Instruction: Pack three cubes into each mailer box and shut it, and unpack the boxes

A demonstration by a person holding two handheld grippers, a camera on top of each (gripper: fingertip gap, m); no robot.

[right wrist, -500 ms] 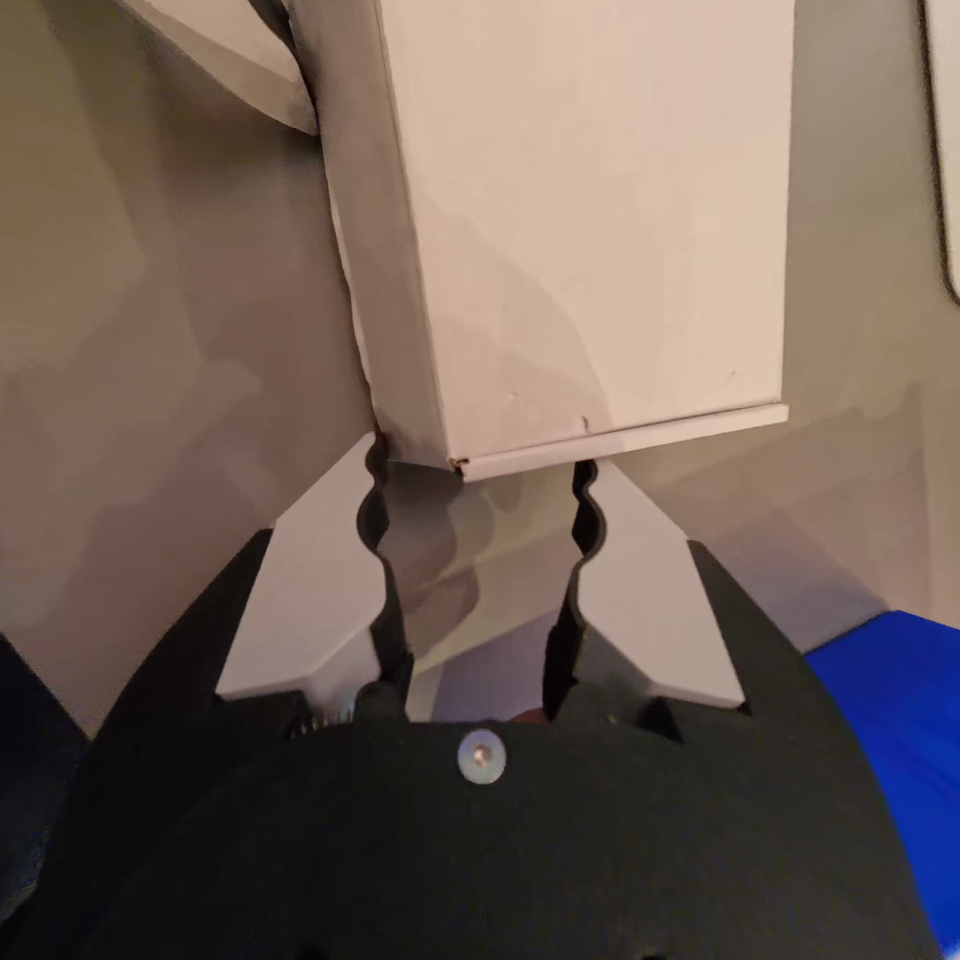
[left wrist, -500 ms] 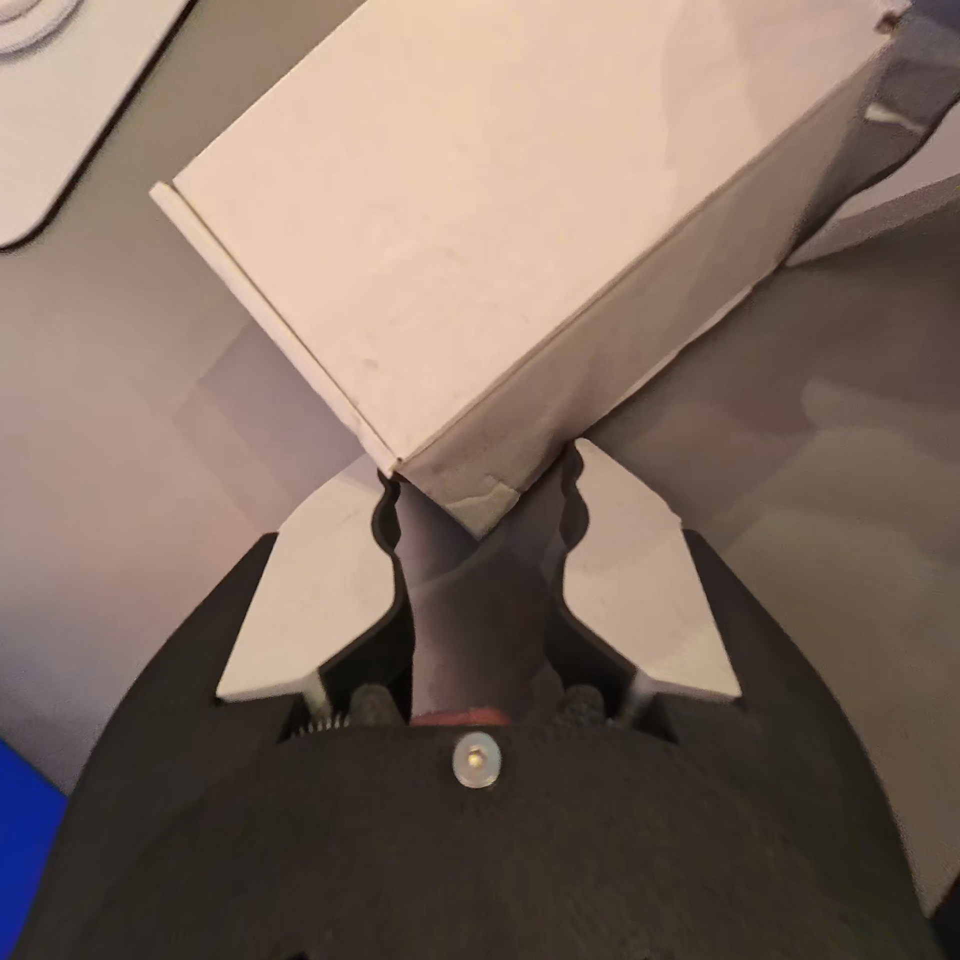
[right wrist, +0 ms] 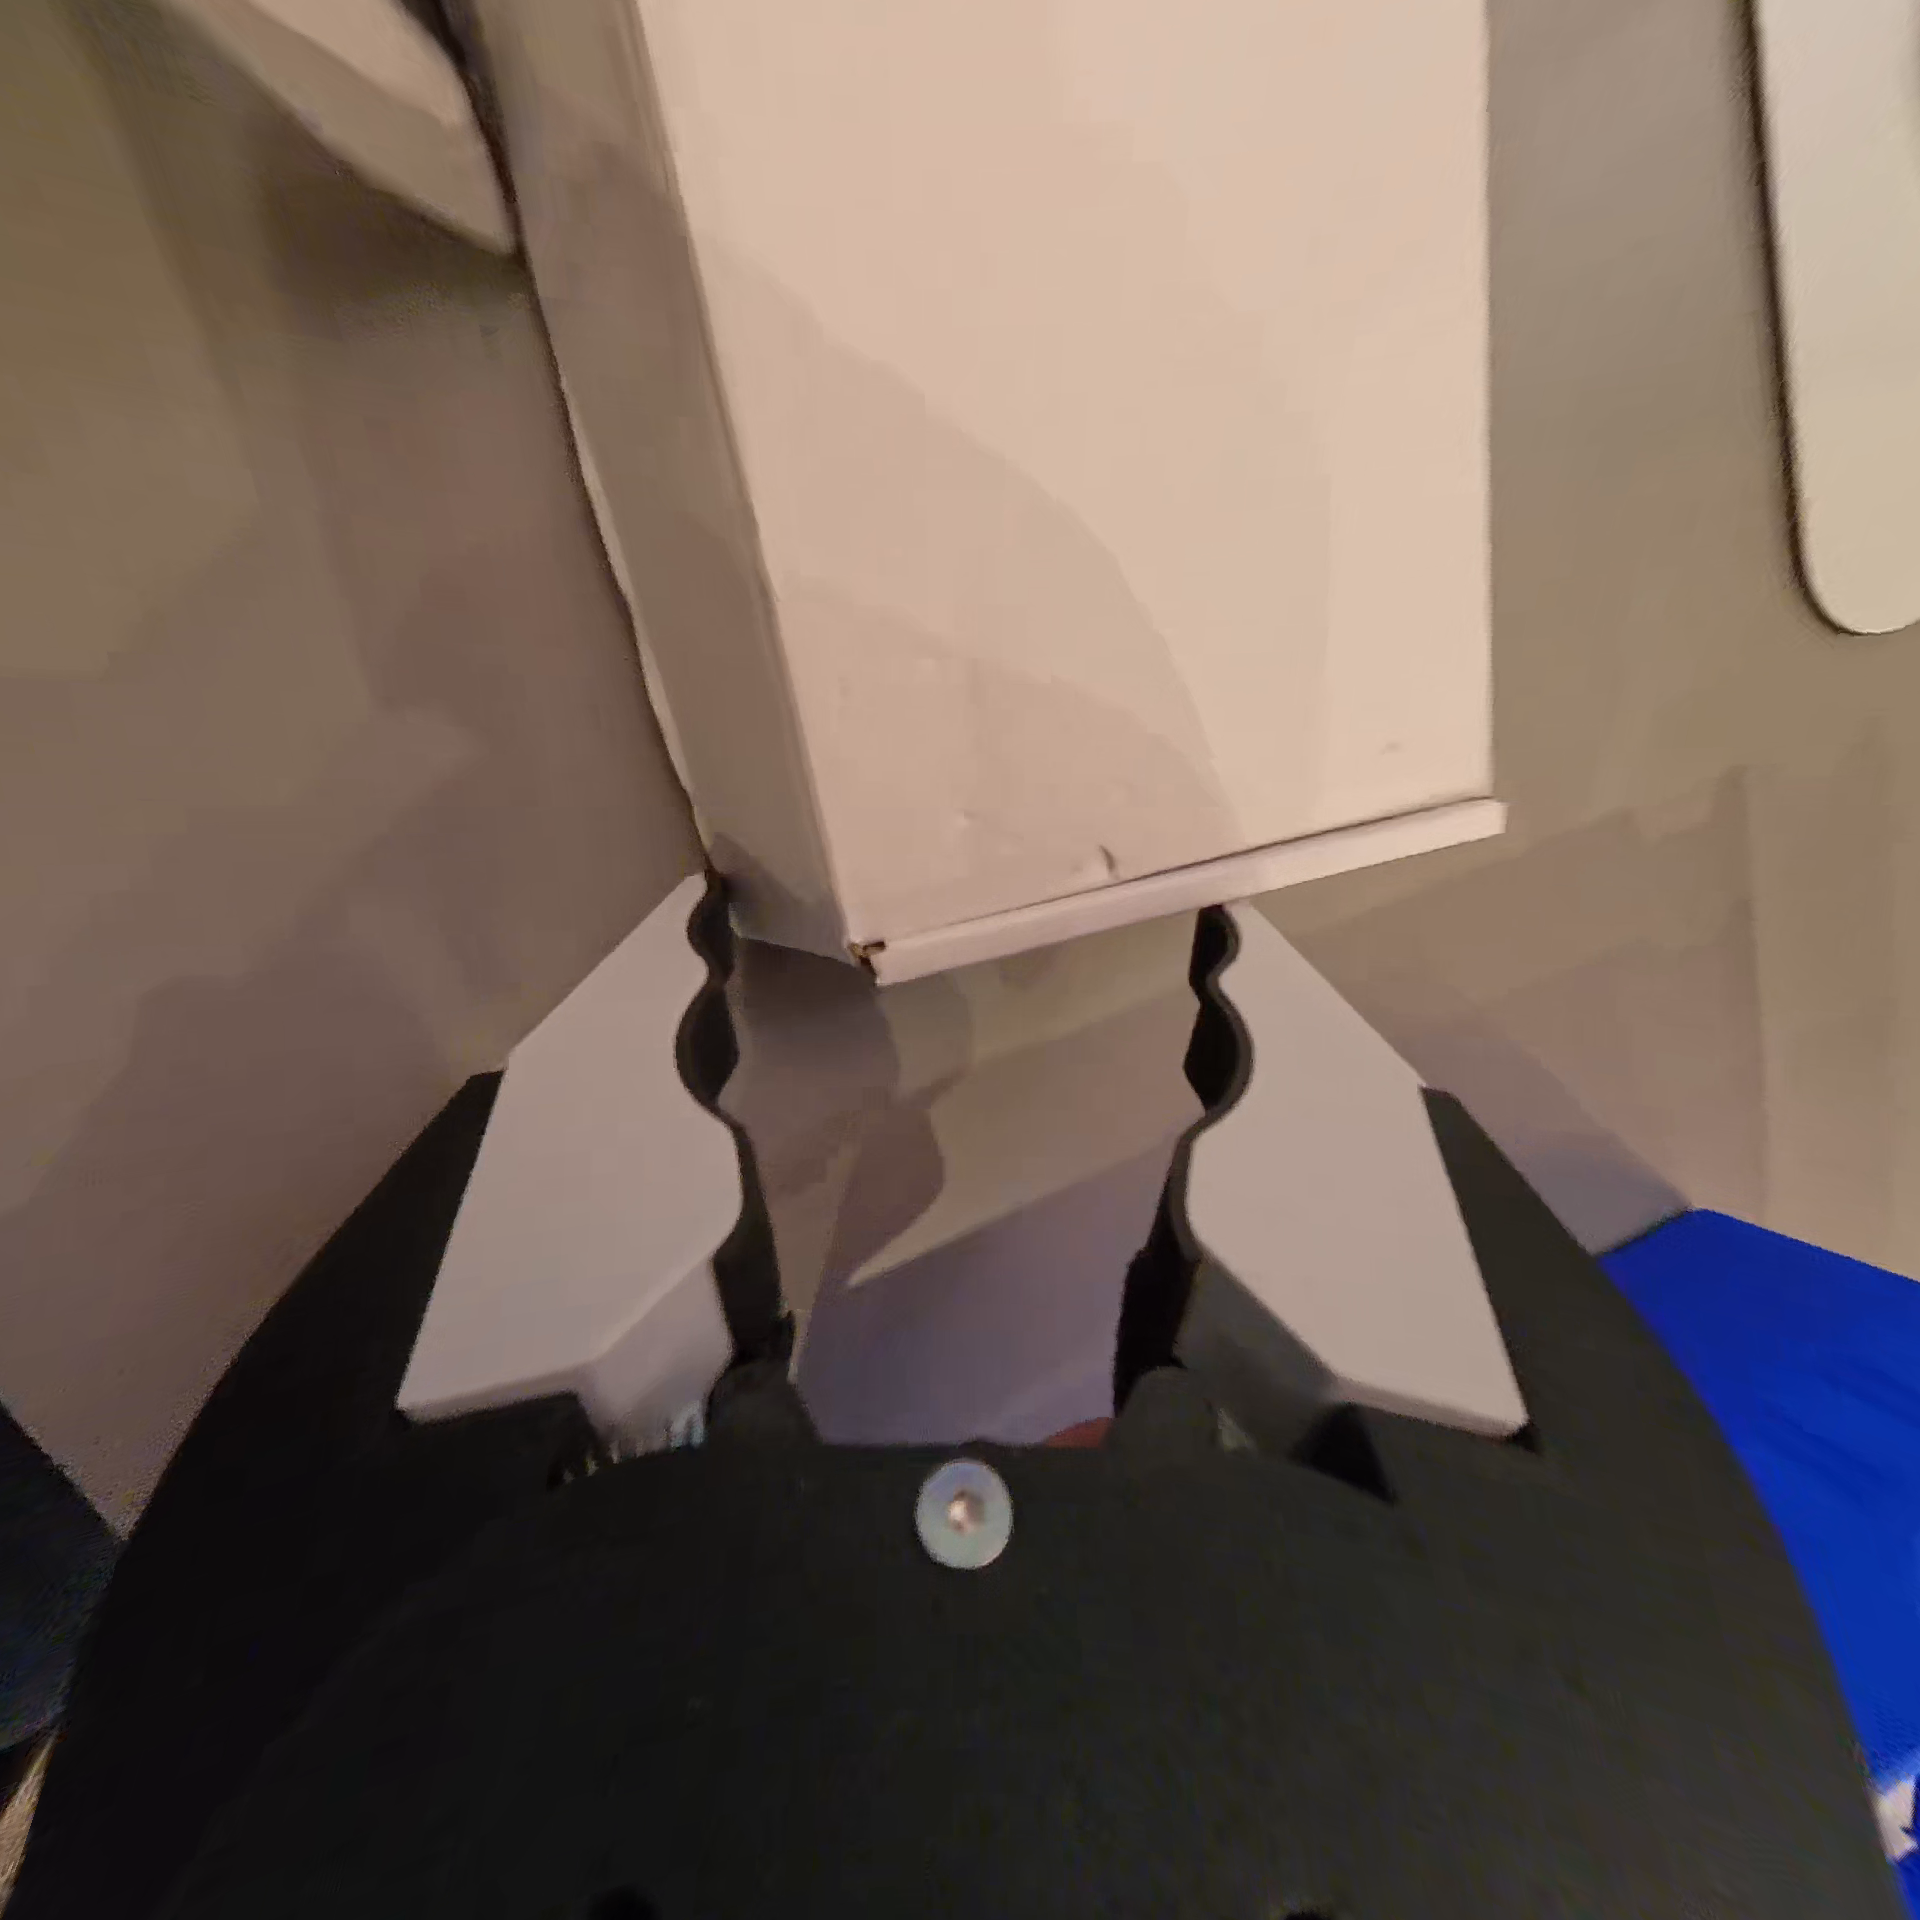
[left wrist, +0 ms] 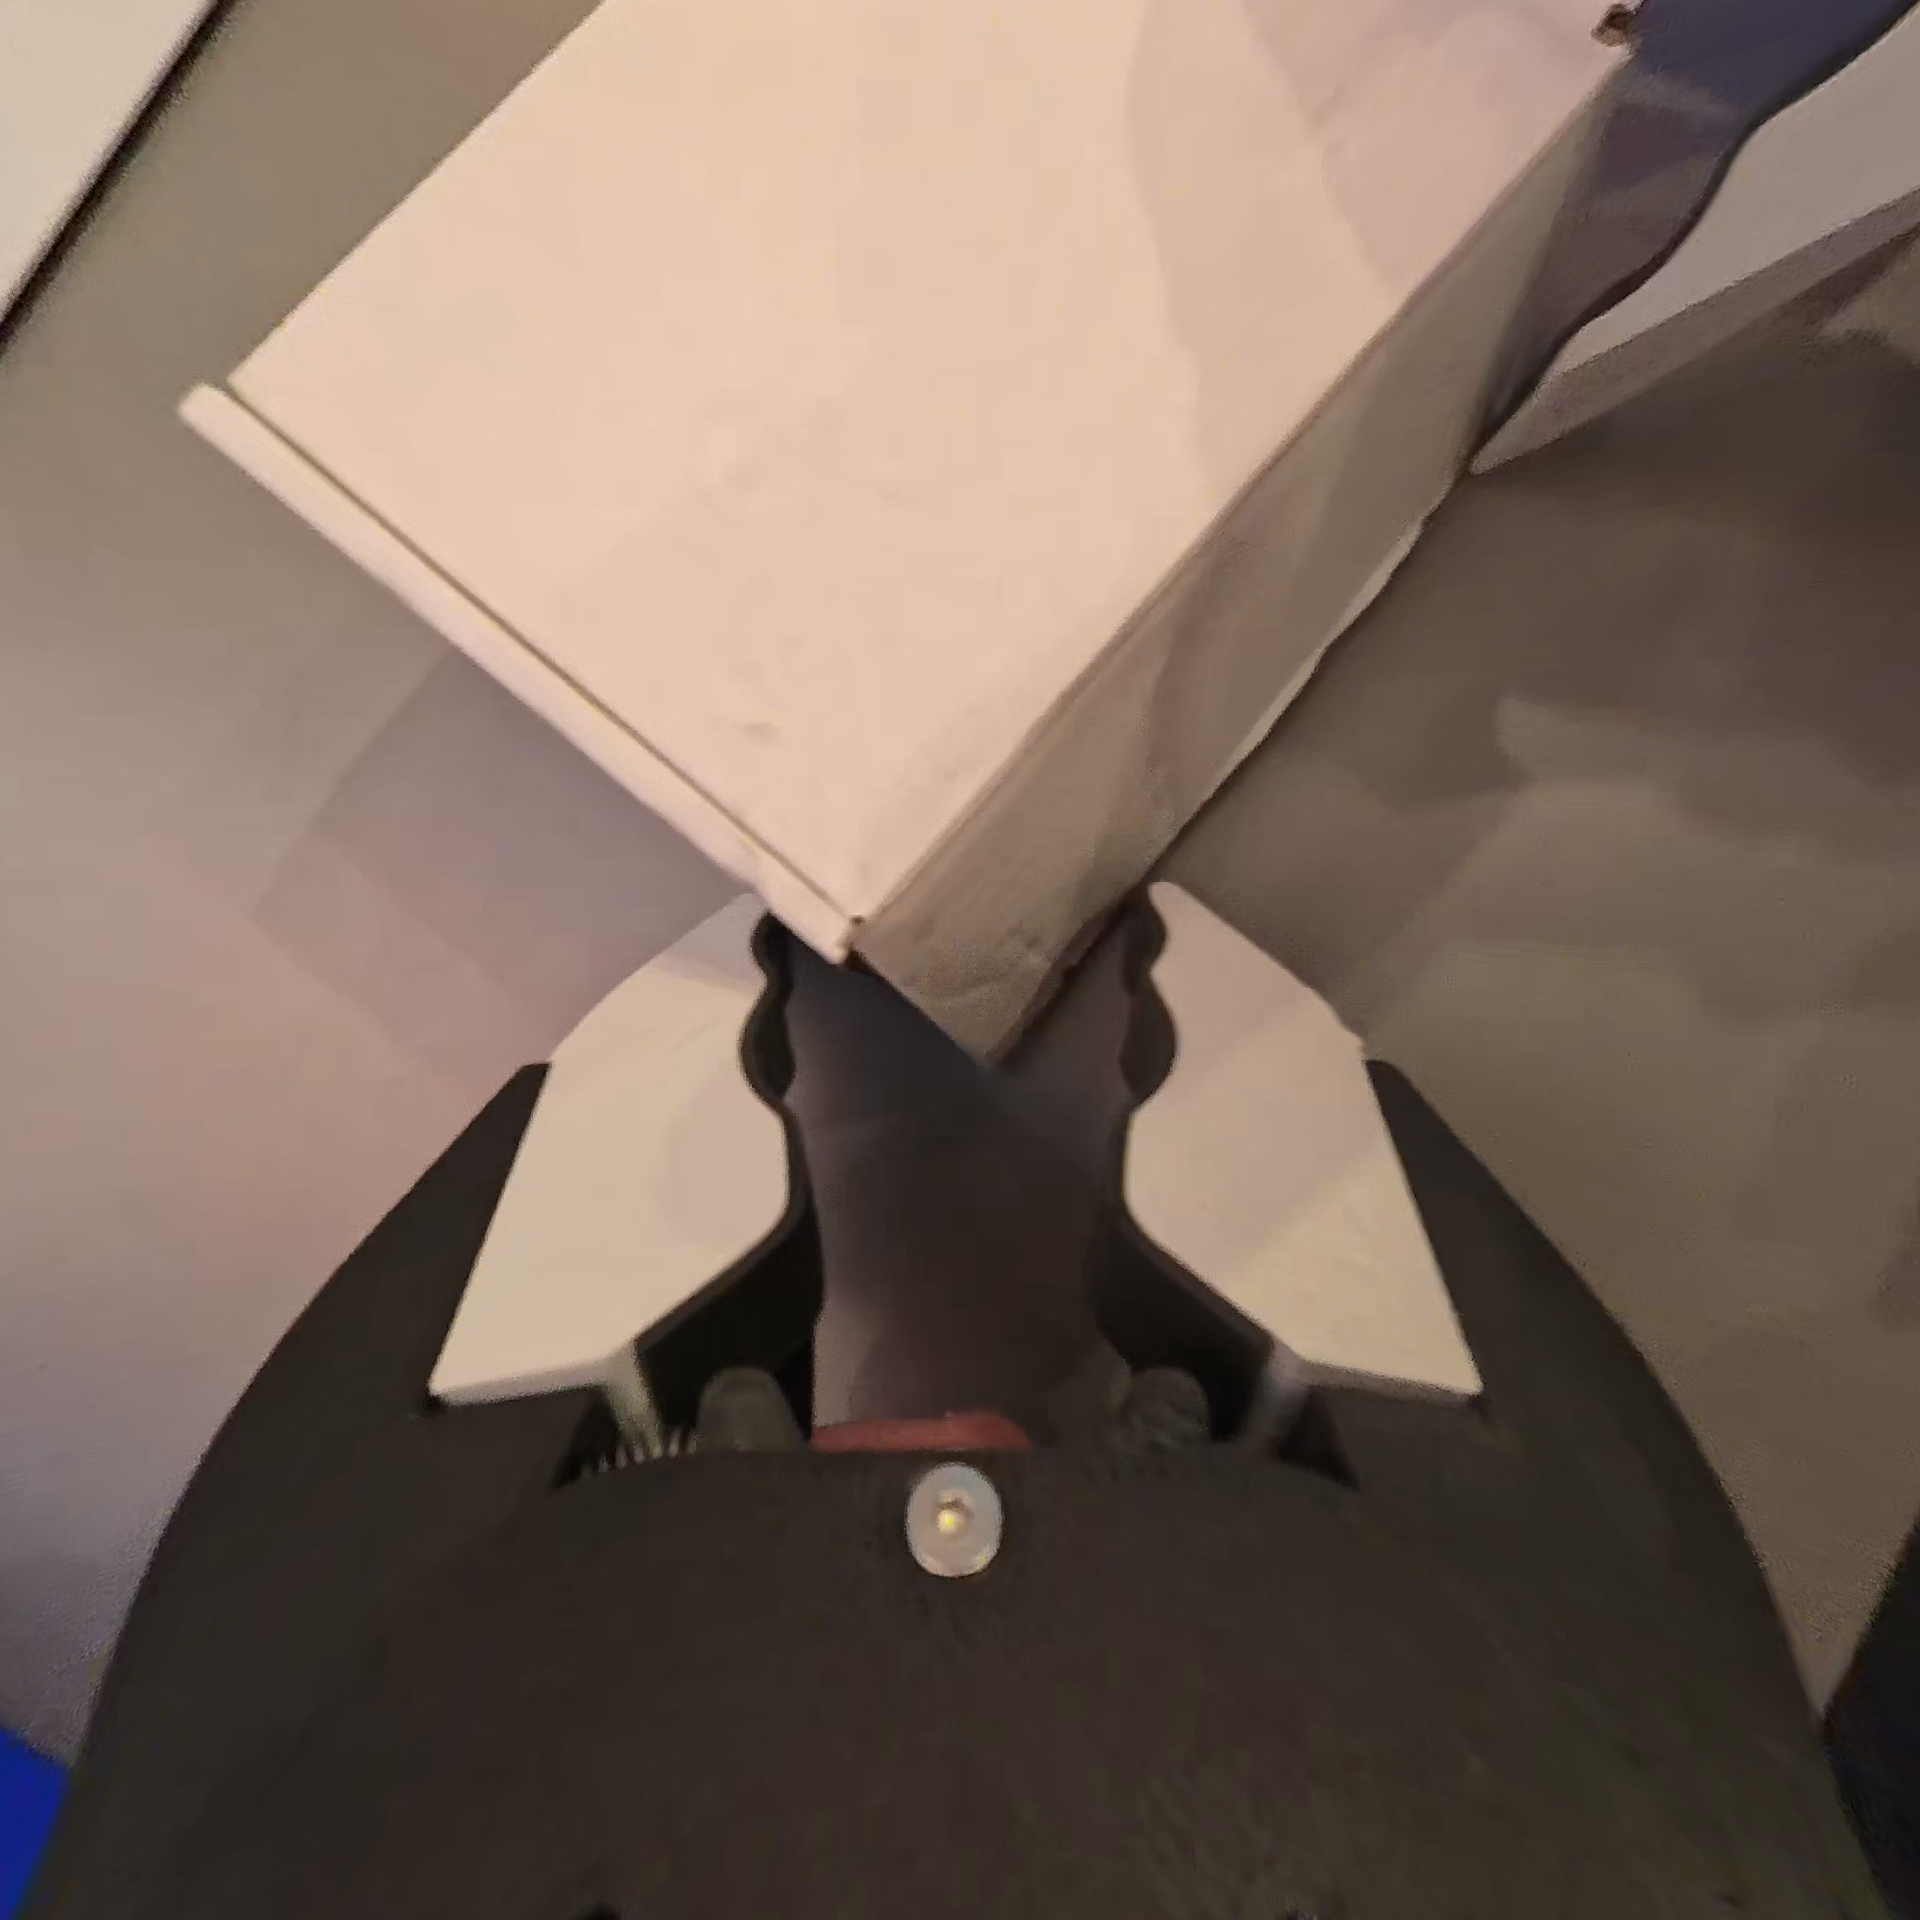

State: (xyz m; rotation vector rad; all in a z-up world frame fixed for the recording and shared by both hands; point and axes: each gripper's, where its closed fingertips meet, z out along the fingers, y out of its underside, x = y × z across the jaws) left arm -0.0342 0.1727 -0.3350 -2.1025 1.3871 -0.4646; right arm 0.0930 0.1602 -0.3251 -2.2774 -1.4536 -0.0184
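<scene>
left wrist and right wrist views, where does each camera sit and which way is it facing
Left wrist view: sits on the left tool, looks along its open fingers down at a corner of the shut white box on the grey table; its own fingers and black body show.
Right wrist view: sits on the right tool, faces the box's end edge; same parts show.
Shared: the box and table.

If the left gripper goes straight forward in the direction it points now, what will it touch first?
Most likely the white mailer box. Its near corner already sits between the fingertips of the open left gripper, so the fingers would meet the box's two side walls almost at once. How high the corner sits is unclear.
</scene>
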